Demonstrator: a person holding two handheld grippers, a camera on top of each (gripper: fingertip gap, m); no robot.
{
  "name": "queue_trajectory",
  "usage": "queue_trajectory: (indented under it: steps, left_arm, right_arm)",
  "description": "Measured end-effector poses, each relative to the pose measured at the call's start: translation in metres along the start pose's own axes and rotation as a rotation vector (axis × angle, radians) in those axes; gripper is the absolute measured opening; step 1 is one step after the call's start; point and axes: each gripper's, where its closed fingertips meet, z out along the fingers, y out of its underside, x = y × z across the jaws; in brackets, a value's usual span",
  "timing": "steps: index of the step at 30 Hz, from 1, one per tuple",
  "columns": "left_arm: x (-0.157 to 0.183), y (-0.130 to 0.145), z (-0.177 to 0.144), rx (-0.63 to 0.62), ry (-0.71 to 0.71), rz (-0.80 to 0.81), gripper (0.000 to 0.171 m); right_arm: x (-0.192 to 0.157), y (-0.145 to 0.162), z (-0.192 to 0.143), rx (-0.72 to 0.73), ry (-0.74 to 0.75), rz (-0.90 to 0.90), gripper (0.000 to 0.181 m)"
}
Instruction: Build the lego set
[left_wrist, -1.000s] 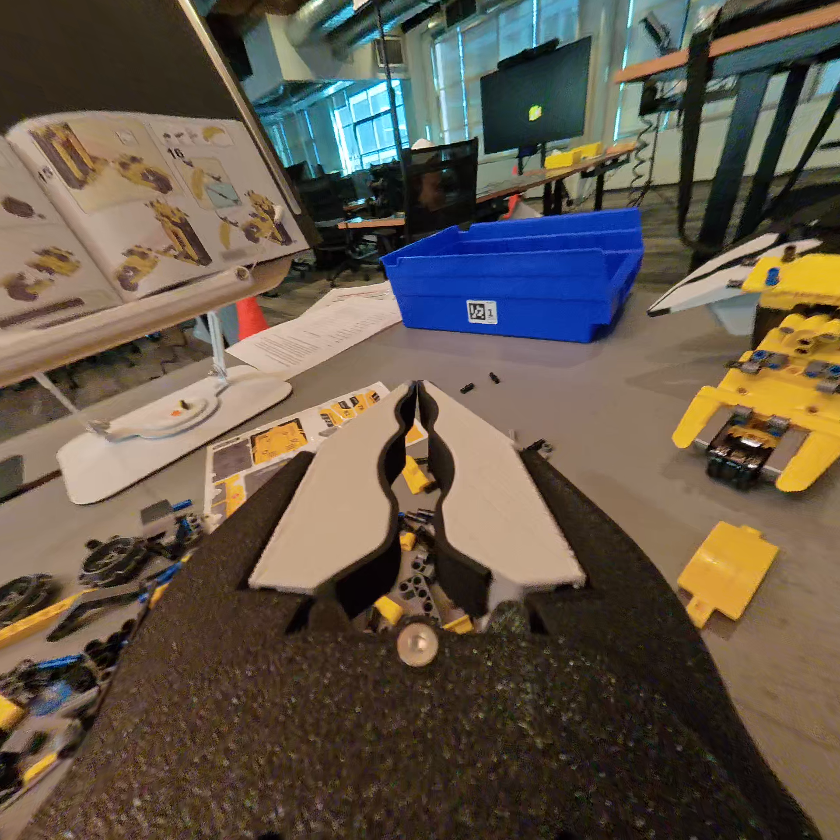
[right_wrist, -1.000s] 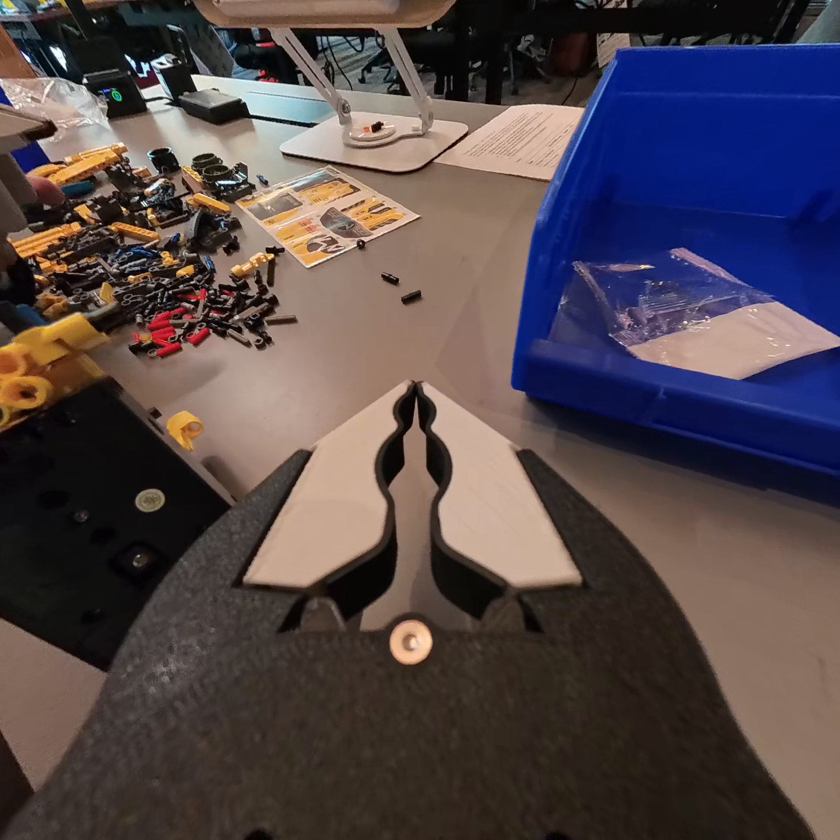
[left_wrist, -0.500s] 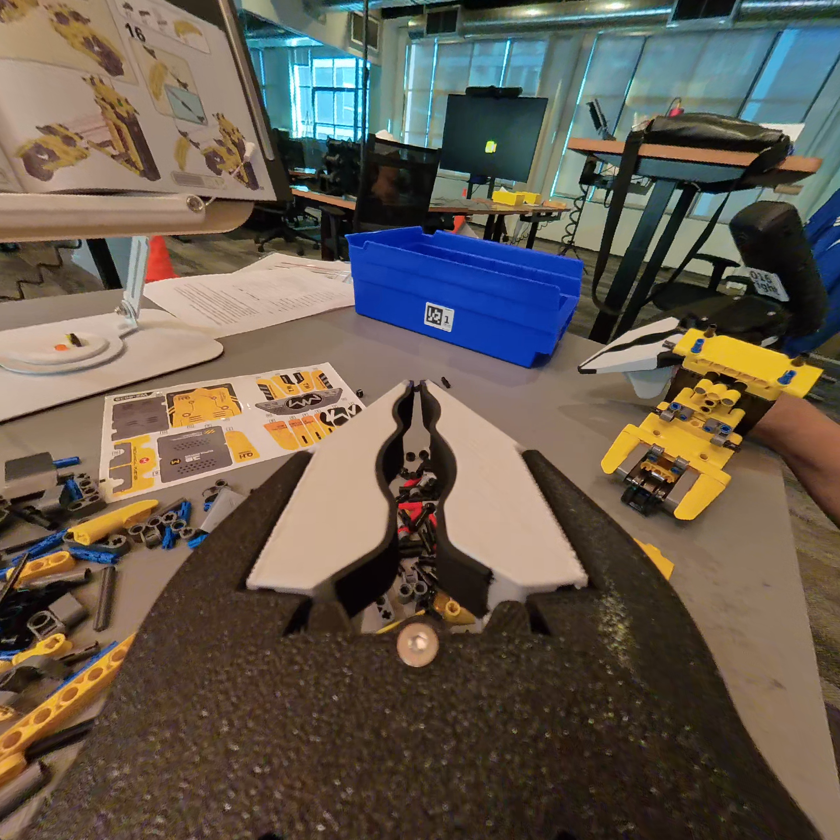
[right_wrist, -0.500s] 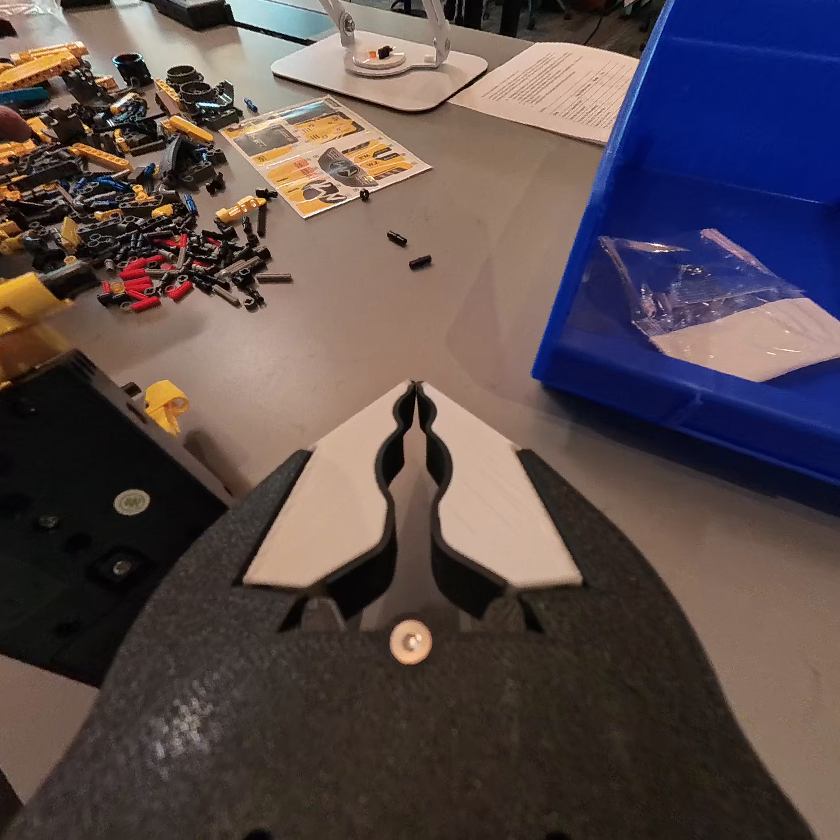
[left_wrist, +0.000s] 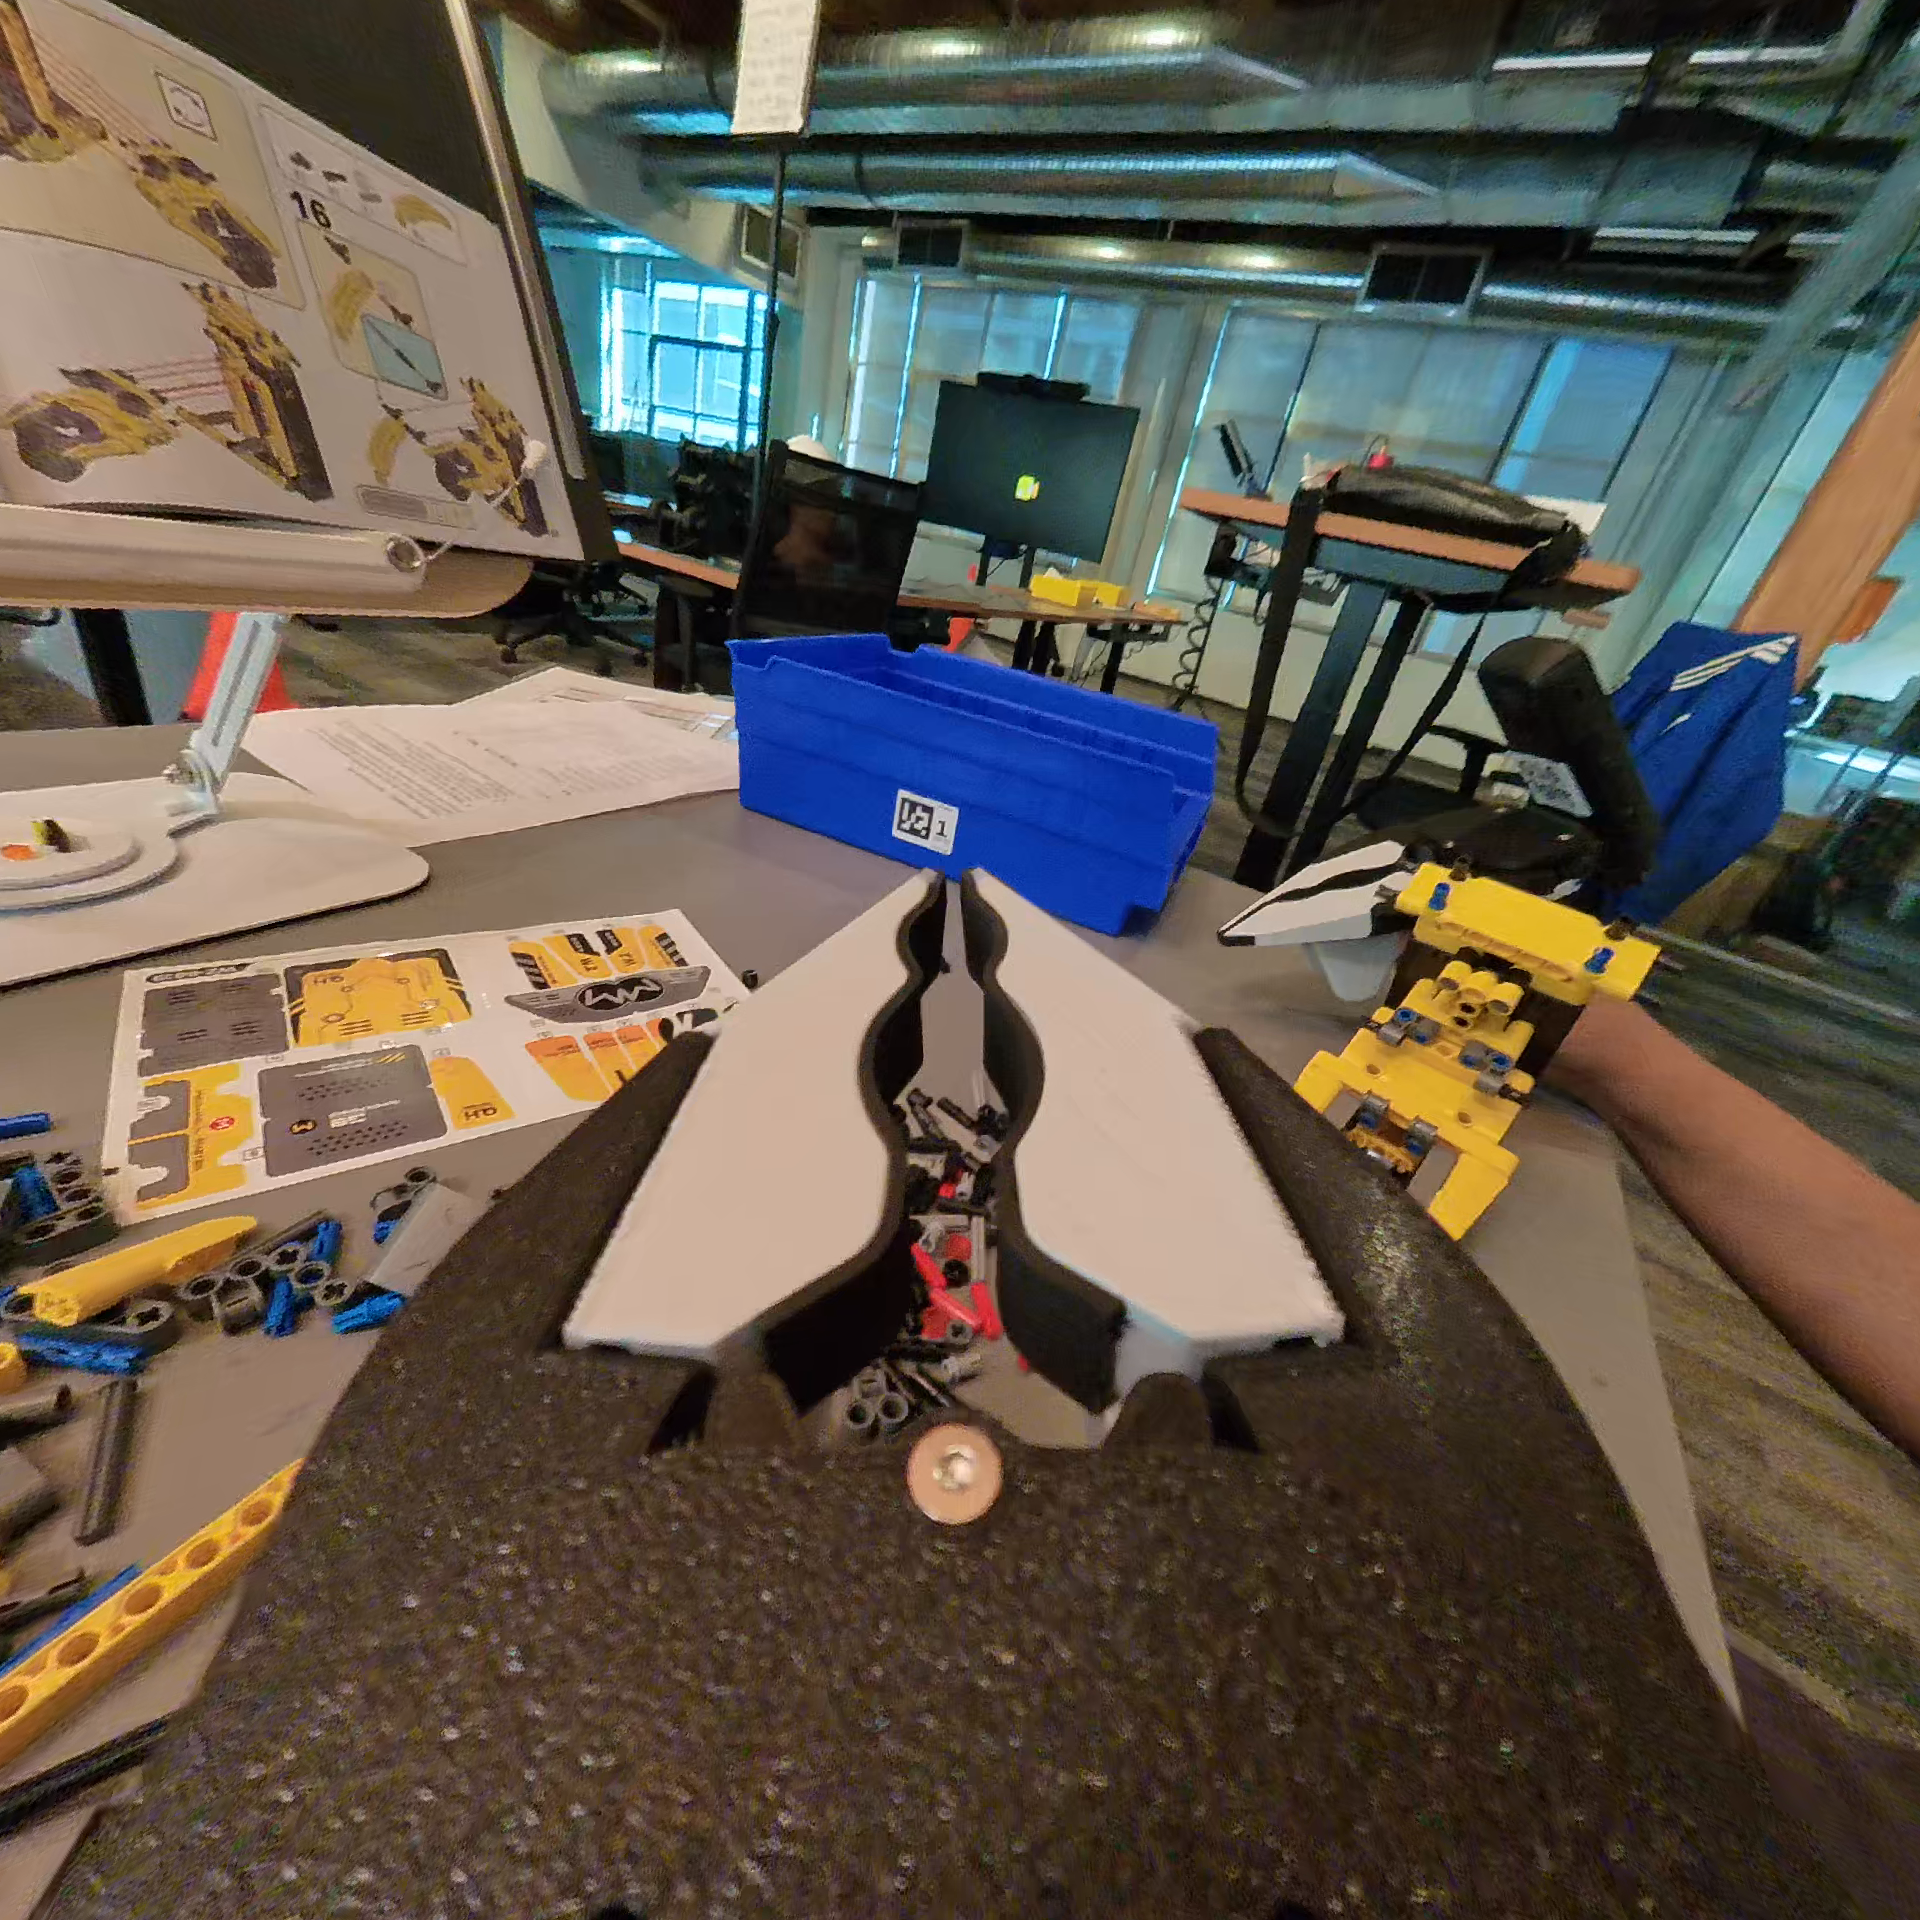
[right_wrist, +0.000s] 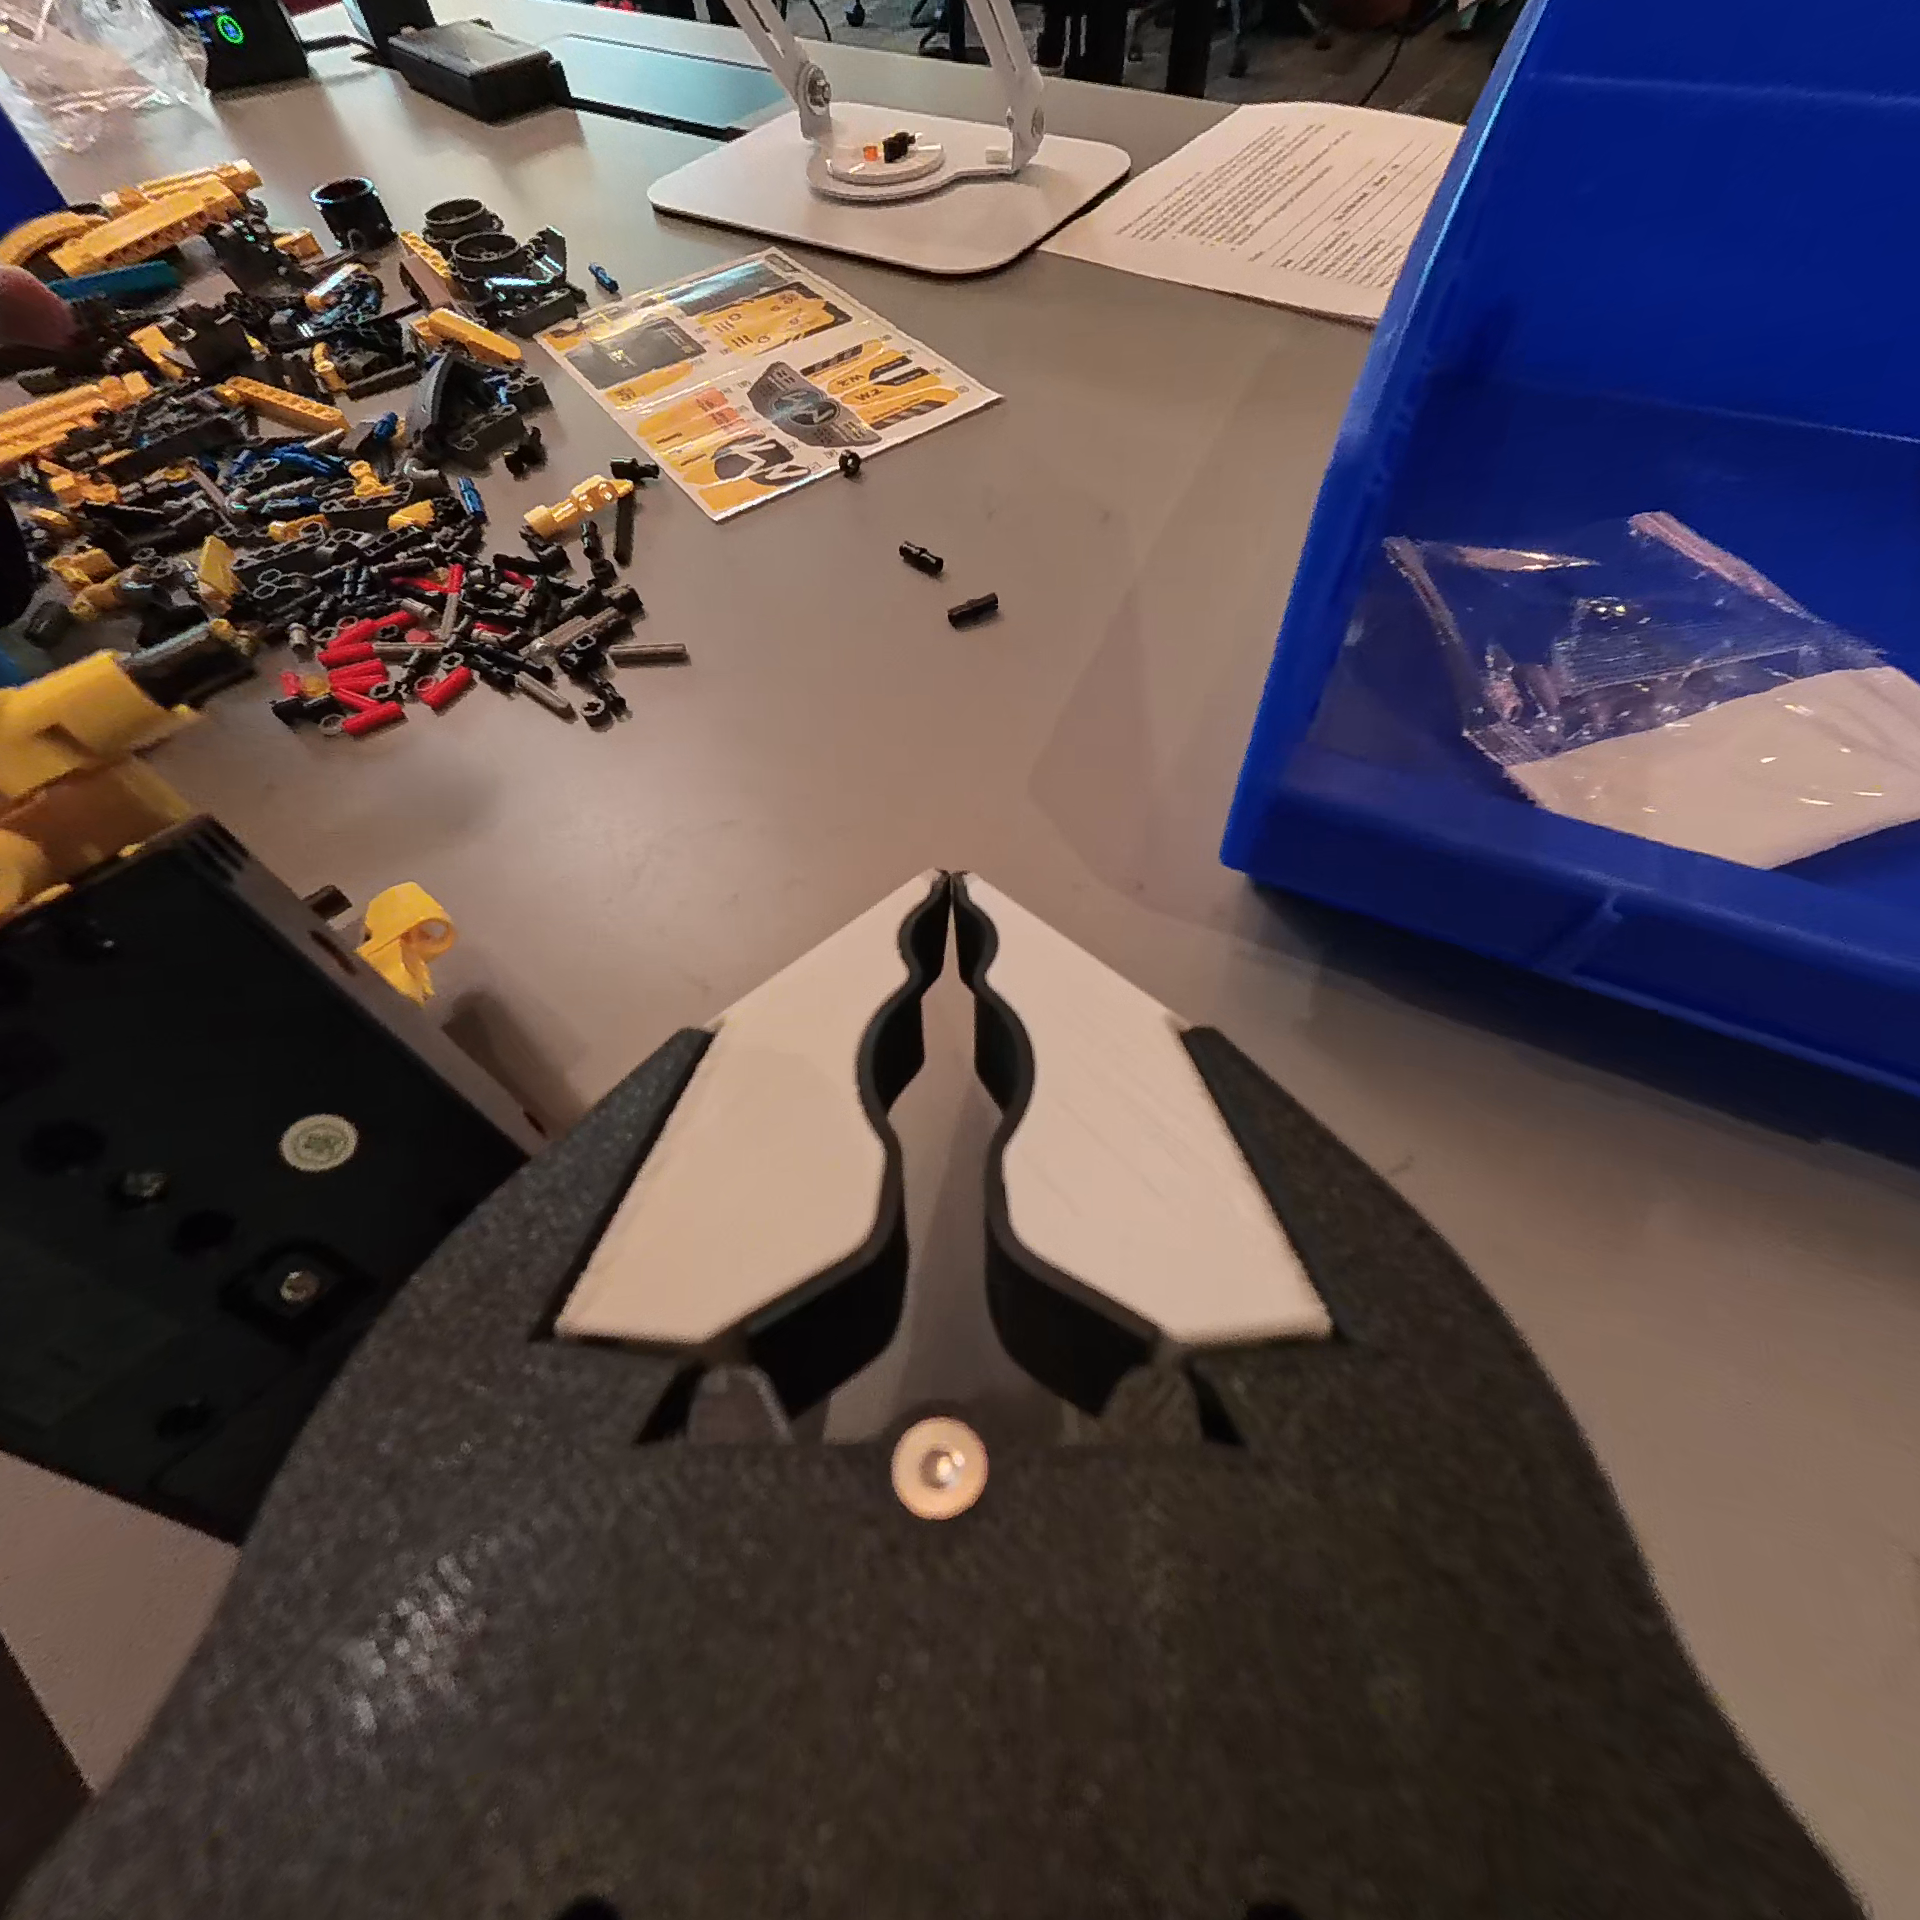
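My left gripper (left_wrist: 951, 883) is shut and empty, held above a pile of small black and red pins (left_wrist: 945, 1247) that shows between its fingers. A half-built yellow model (left_wrist: 1444, 1081) stands to the right on the grey table, close to the right gripper's white fingers (left_wrist: 1320, 920). My right gripper (right_wrist: 948, 878) is shut and empty over bare table. The model's black underside (right_wrist: 156, 1143) lies at its lower left, with a small yellow piece (right_wrist: 410, 930) beside it. Two loose black pins (right_wrist: 971, 611) lie ahead of it.
A blue bin (left_wrist: 977, 769) stands ahead, and in the right wrist view (right_wrist: 1558, 312) holds a plastic bag (right_wrist: 1662, 675). A sticker sheet (right_wrist: 769, 384), loose parts (right_wrist: 364, 571), a booklet (left_wrist: 260, 312) on a white stand (right_wrist: 894, 177), papers (right_wrist: 1278, 208) and a forearm (left_wrist: 1714, 1195) are around. Across from one pair of fingers to the other is roughly 25 cm.
My left gripper has moved right across the parts, from yellow pieces to the pin pile, and has tilted up. My right gripper has shifted slightly. Both have stayed shut.
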Motion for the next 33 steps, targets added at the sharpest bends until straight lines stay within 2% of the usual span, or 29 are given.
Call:
queue_trajectory:
  steps: [23,27,30,33]
  left_arm:
    - [-0.003,-0.002,-0.003,0.011,-0.004,-0.022,0.002]
    - [-0.017,0.000,-0.005,0.005,-0.071,-0.060,0.001]
    - [-0.033,0.002,-0.001,-0.031,-0.158,-0.124,0.000]
    - [-0.027,0.001,0.010,-0.103,-0.146,-0.149,0.000]
  right_arm:
    - [0.001,0.001,0.002,-0.014,0.006,-0.005,0.000]
    - [0.001,-0.005,-0.003,0.035,0.046,-0.039,0.000]
    - [0.000,-0.010,-0.010,0.082,0.087,-0.080,0.000]
    - [-0.001,-0.007,-0.012,0.076,0.135,-0.085,0.000]
